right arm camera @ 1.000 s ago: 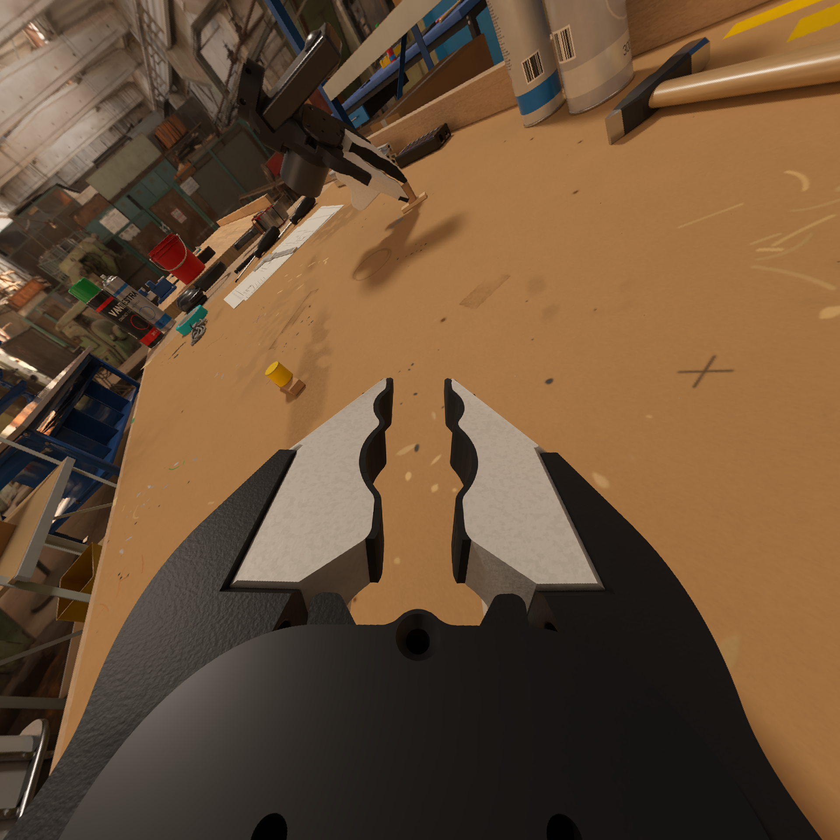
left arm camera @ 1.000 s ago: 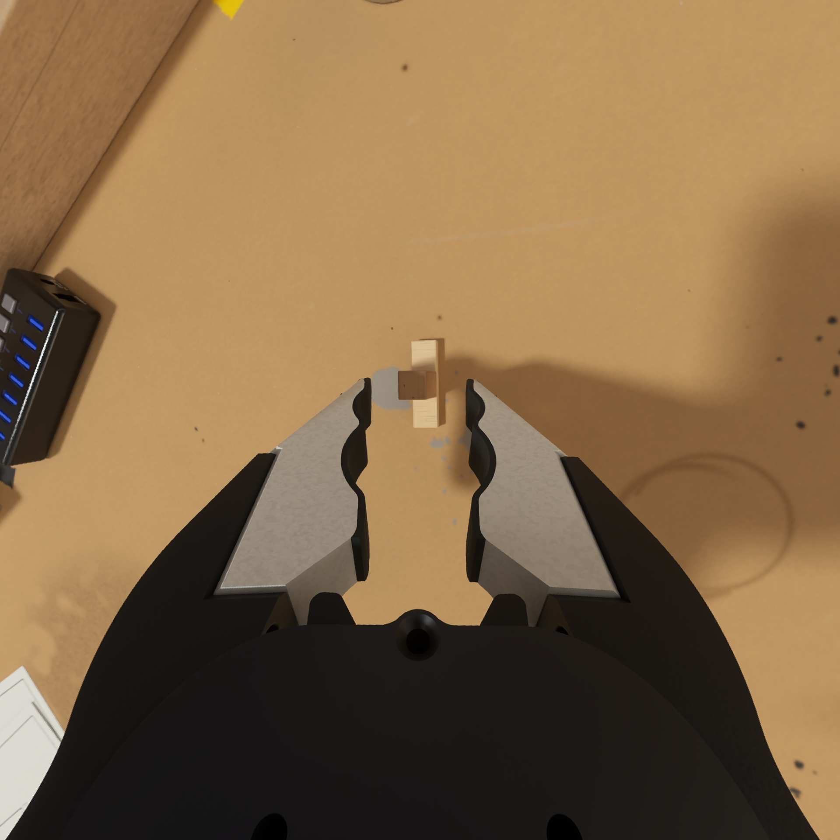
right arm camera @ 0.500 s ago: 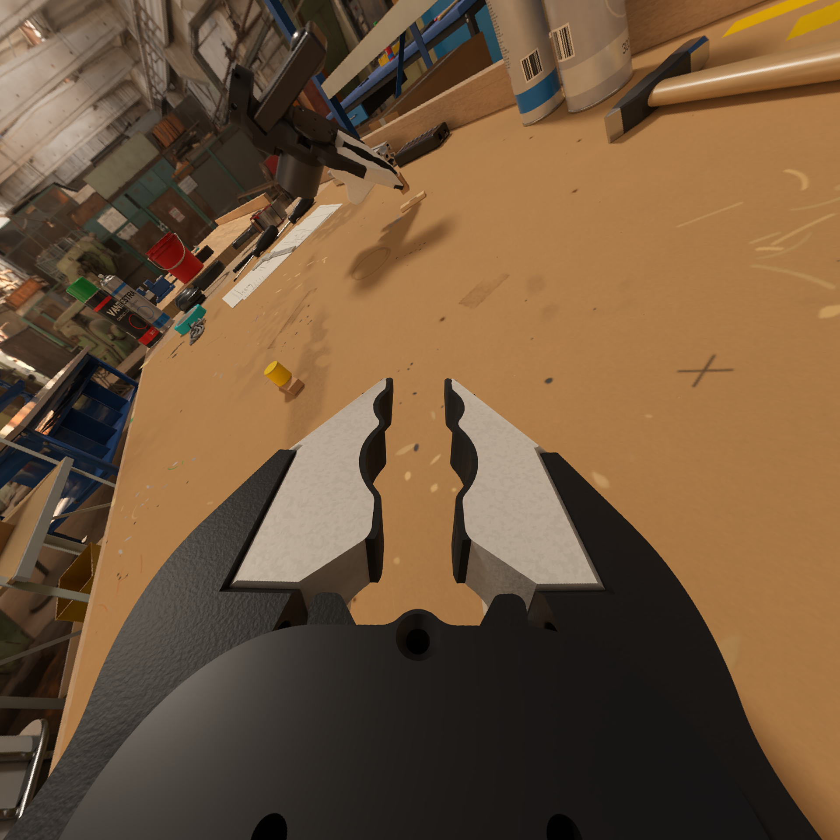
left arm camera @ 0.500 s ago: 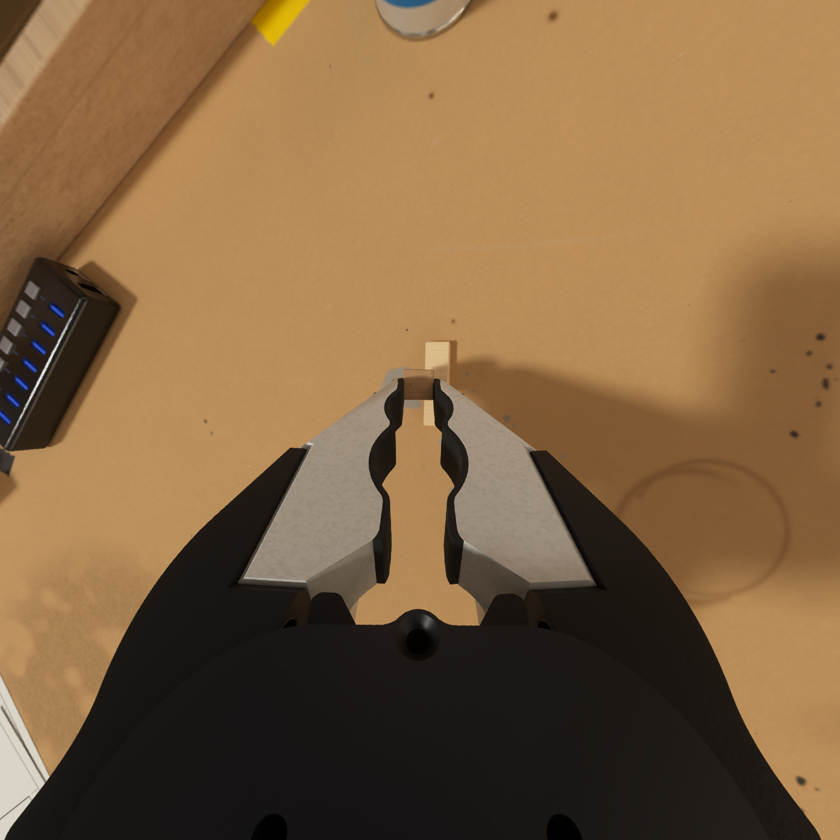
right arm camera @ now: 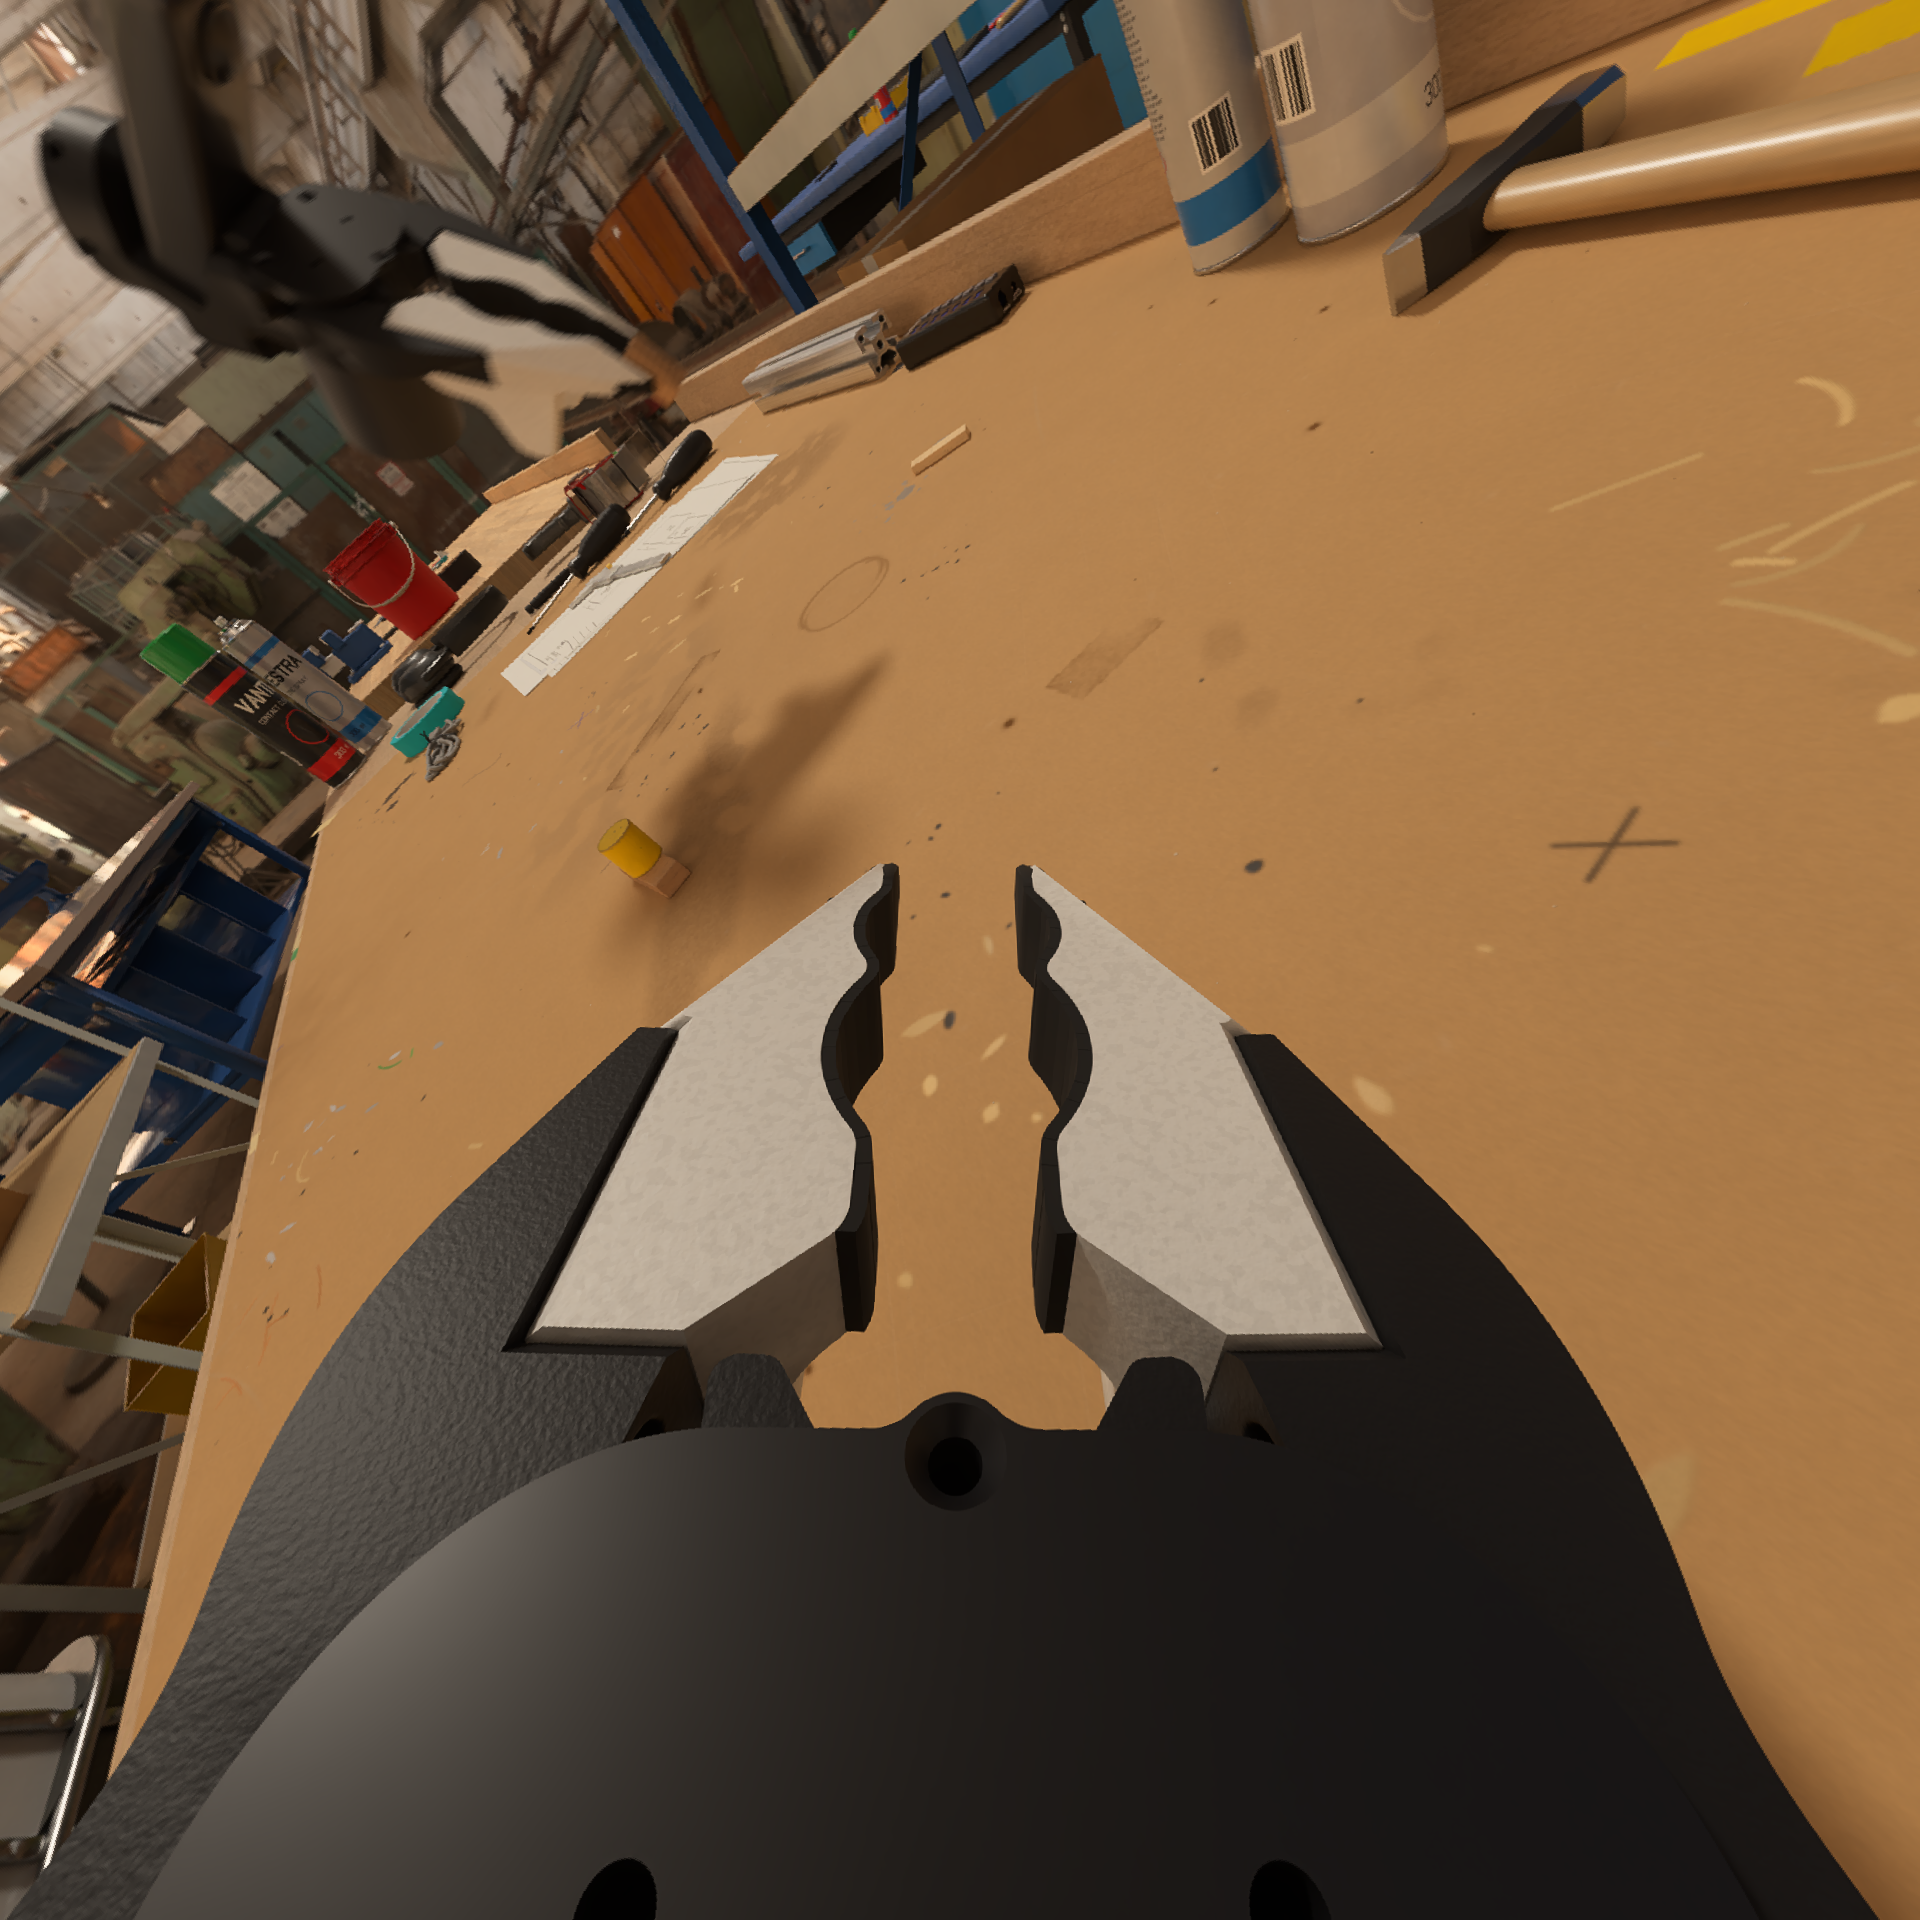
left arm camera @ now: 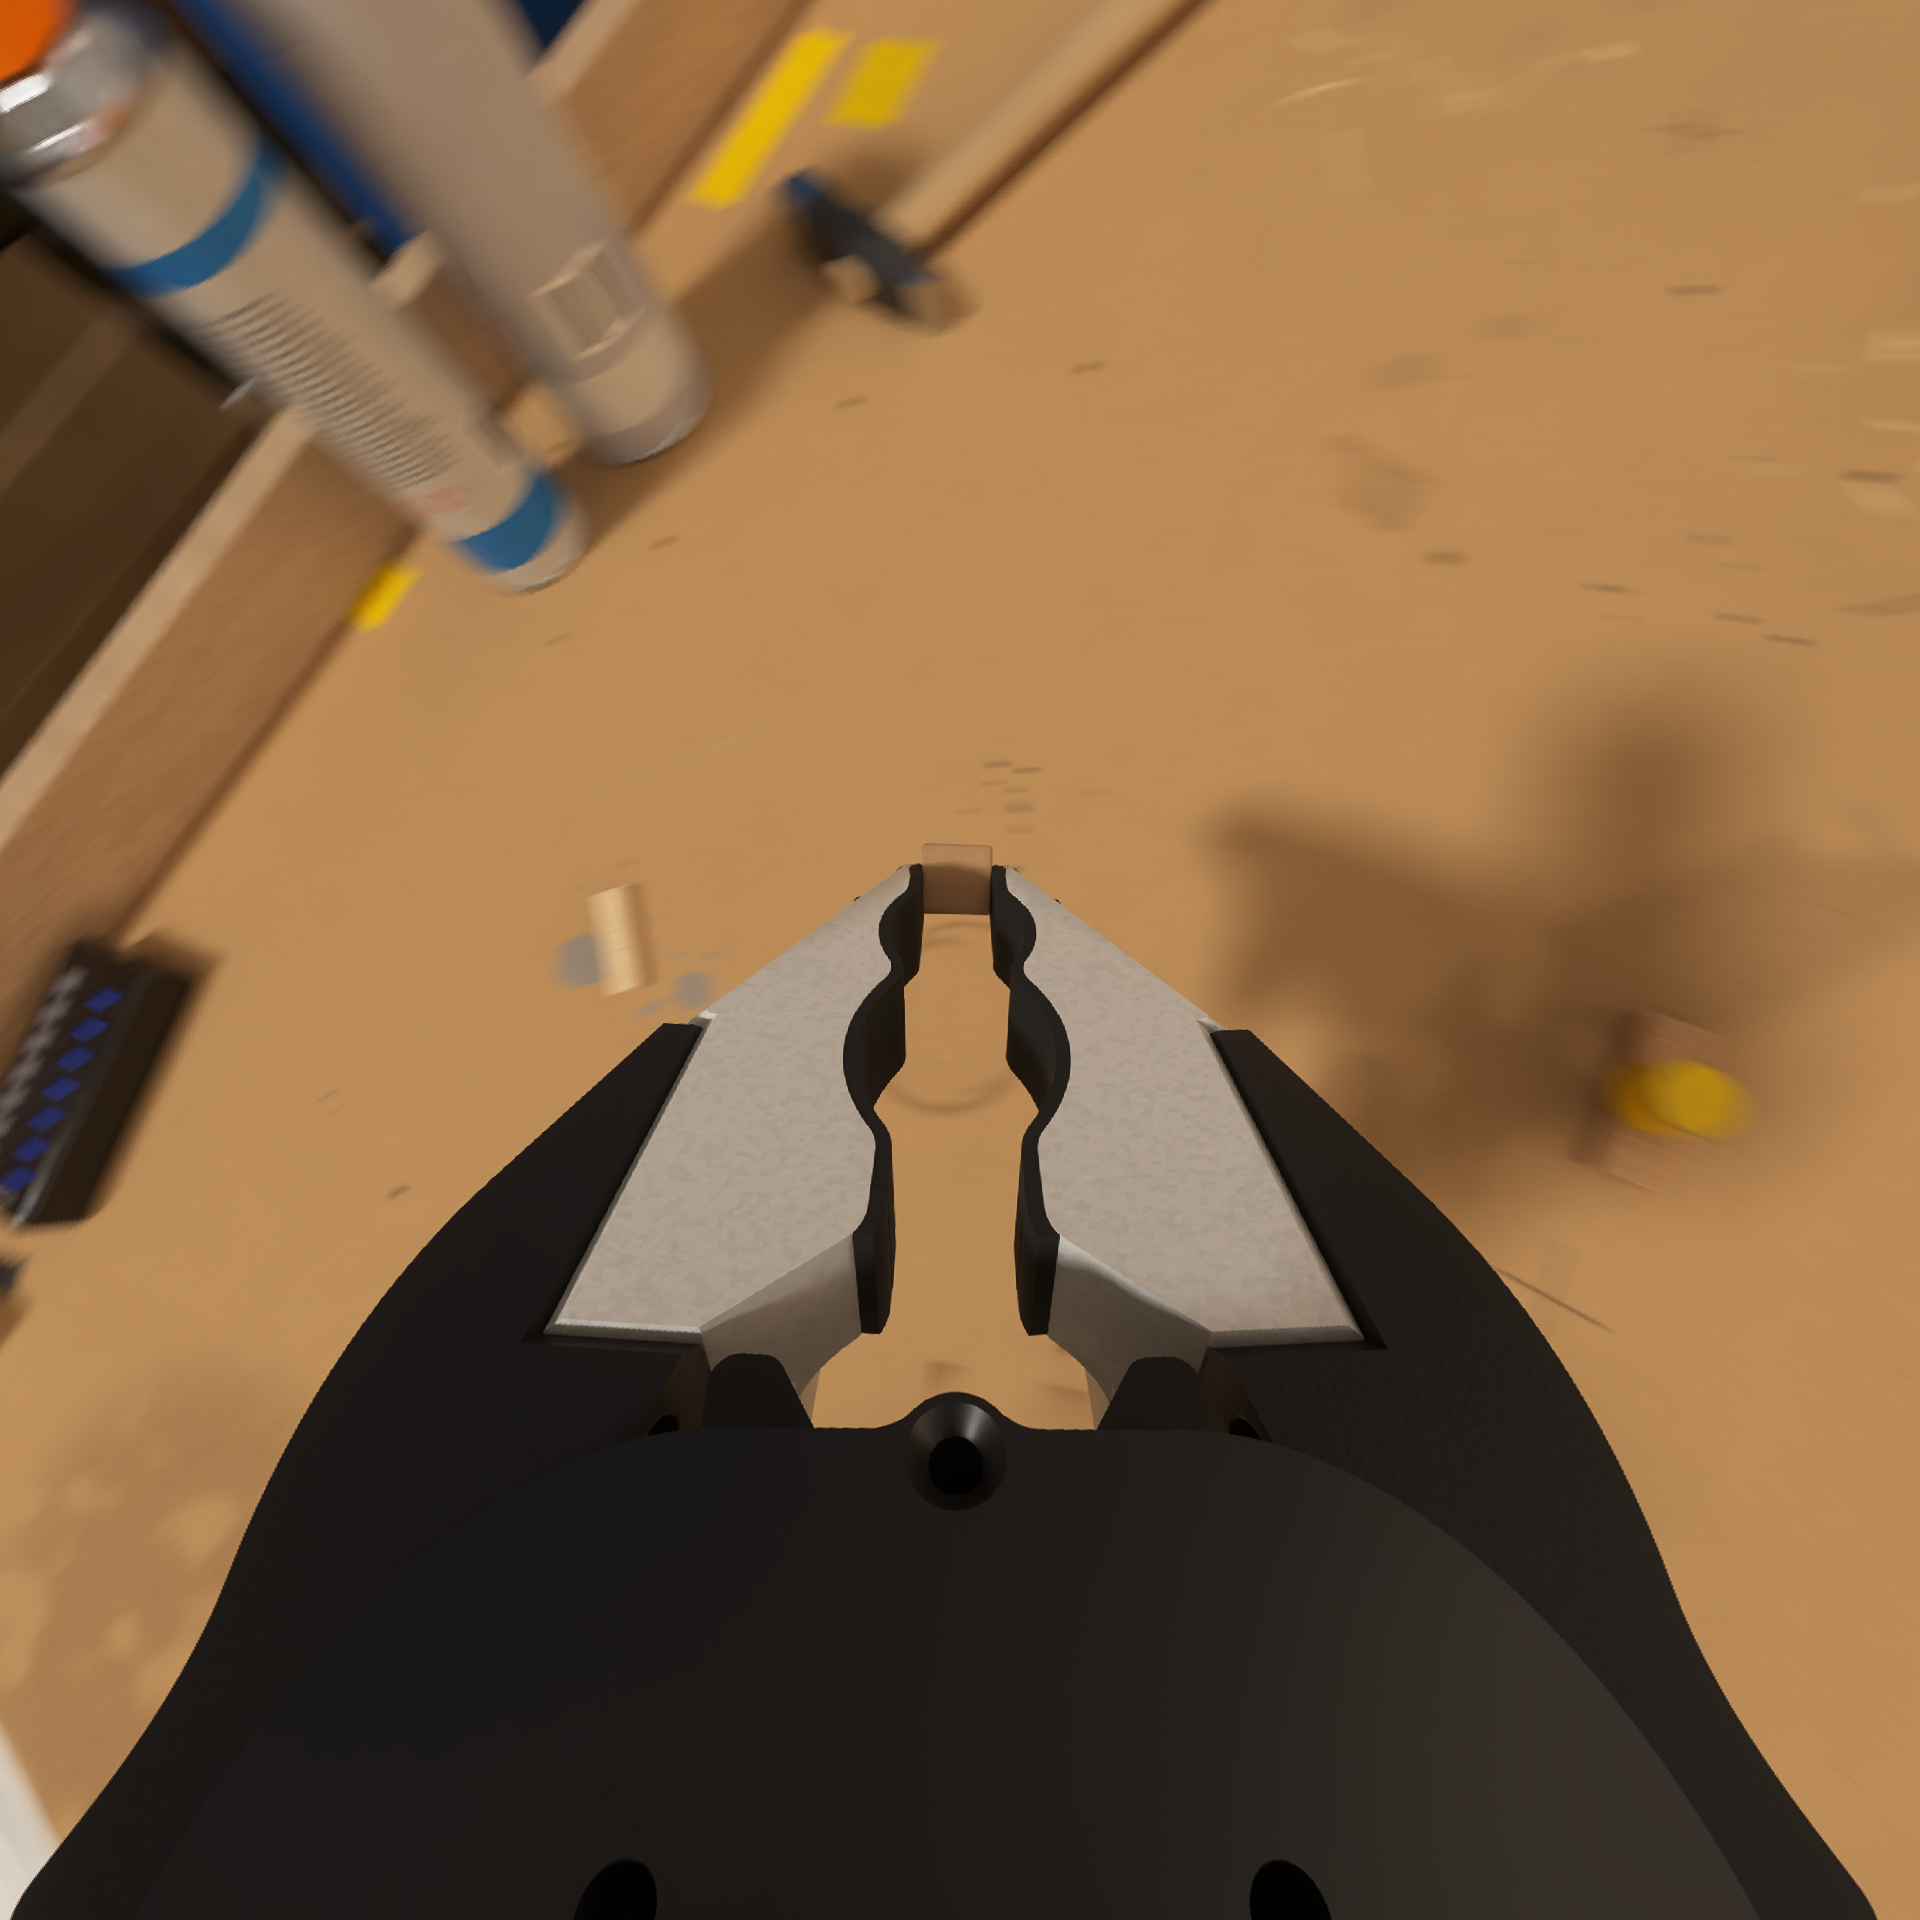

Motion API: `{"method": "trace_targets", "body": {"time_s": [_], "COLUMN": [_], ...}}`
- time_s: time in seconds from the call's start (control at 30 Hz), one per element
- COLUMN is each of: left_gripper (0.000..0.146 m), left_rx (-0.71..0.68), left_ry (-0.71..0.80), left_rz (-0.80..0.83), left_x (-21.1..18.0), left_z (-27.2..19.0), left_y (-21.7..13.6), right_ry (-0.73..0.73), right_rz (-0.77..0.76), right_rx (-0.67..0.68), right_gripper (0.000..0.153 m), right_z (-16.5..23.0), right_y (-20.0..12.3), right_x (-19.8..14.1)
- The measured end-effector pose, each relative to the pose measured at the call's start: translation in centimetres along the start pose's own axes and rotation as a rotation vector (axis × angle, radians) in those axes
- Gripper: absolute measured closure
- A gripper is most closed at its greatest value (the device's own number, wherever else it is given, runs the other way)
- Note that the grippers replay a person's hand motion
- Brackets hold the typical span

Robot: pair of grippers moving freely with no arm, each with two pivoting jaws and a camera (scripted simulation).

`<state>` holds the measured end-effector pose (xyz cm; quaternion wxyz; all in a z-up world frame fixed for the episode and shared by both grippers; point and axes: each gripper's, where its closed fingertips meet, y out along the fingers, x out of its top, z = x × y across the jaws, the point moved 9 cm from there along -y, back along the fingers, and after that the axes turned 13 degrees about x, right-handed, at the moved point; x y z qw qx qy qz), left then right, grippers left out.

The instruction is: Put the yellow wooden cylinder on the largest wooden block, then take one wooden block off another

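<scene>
Left wrist view: left gripper raised, clamping small block.

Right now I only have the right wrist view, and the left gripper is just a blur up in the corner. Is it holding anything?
Observer: Yes. In the left wrist view the left gripper is shut on a small brown block.
Operator: How deep is it in the fingers?
Observer: Only at the very tips, and its far end pokes out past them.
Operator: Is the pale block under it?
Observer: No. The pale block lies on the table off to the left of the fingers, clear of them.
</scene>
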<state>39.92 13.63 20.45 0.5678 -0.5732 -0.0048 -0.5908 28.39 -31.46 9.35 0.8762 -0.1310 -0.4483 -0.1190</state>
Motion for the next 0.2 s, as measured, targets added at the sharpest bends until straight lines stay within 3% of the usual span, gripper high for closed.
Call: {"method": "trace_targets", "body": {"time_s": [0.1,0.2], "left_gripper": [0.134,0.134], "left_rx": [-0.133,-0.228], "left_ry": [0.089,0.122], "left_rz": [-0.036,-0.004], "left_x": [-0.2,-1.9], "left_z": [-5.9,-10.7], "left_y": [-3.1,-3.8], "right_ry": [-0.002,-0.004], "right_rz": [0.000,-0.001], "right_rx": [0.000,0.000], "right_gripper": [0.131,0.130], "right_z": [0.0,0.0], "right_y": [0.0,0.0], "right_x": [0.0,0.0]}}
